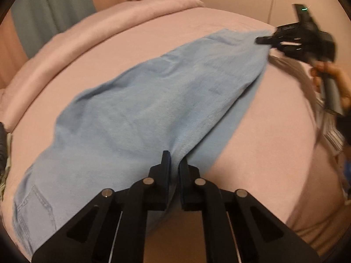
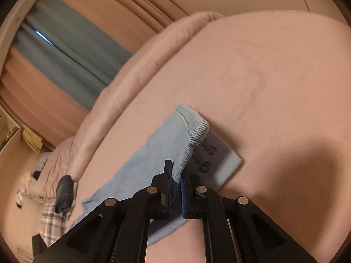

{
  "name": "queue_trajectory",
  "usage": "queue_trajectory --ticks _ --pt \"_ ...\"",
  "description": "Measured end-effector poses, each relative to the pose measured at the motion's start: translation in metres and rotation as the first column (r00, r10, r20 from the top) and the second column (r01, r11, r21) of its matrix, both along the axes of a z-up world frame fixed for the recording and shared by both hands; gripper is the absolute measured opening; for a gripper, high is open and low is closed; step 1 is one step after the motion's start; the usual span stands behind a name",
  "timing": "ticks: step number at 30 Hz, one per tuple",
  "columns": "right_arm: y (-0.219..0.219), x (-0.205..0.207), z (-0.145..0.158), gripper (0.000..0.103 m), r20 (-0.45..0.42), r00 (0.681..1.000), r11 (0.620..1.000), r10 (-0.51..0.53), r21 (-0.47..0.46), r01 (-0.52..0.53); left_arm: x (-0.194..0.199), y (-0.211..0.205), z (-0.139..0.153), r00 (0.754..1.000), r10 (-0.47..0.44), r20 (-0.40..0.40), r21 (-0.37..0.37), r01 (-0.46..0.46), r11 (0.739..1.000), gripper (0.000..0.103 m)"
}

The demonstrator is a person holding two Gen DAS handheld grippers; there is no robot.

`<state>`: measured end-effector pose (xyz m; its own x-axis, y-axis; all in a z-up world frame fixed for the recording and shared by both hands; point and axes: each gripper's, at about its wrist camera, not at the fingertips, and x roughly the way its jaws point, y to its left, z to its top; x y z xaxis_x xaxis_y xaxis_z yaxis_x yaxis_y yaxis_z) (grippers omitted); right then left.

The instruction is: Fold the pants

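Now my left gripper (image 1: 174, 161) and right gripper (image 2: 177, 171) each pinch an edge of the blue pants (image 1: 136, 109), denim clamped between narrow jaws

Dim, warm pinkish light, heavy fisheye bending and dark corners, motion blur throughout, and a soft shadow (image 2: 324, 160) on the near-right bedsheet (image 2: 263, 76).

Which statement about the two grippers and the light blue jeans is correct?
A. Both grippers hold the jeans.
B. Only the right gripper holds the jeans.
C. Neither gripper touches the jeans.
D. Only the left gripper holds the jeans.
A: the left gripper pinches denim of the light blue jeans, and the right gripper is shut on the hem end.
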<state>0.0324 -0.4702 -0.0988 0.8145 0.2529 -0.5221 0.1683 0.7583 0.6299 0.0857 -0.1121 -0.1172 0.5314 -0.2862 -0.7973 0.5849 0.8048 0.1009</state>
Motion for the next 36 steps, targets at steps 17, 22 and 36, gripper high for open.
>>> queue_trajectory --ticks 17,22,36 --pt "0.095 0.005 0.053 0.061 0.006 0.957 0.943 0.290 -0.169 -0.285 -0.010 0.062 0.032 0.990 0.138 -0.020 -0.194 -0.139 0.971 0.030" --pt "0.196 0.033 0.045 0.042 -0.045 0.815 0.792 0.578 -0.209 -0.573 0.009 0.081 0.014 0.971 0.211 -0.115 -0.229 -0.232 0.945 0.030" --pt "0.252 -0.001 0.016 0.039 -0.302 0.558 0.515 0.773 -0.215 -0.830 -0.018 0.104 0.003 0.981 0.129 -0.142 -0.232 -0.159 0.960 0.033"
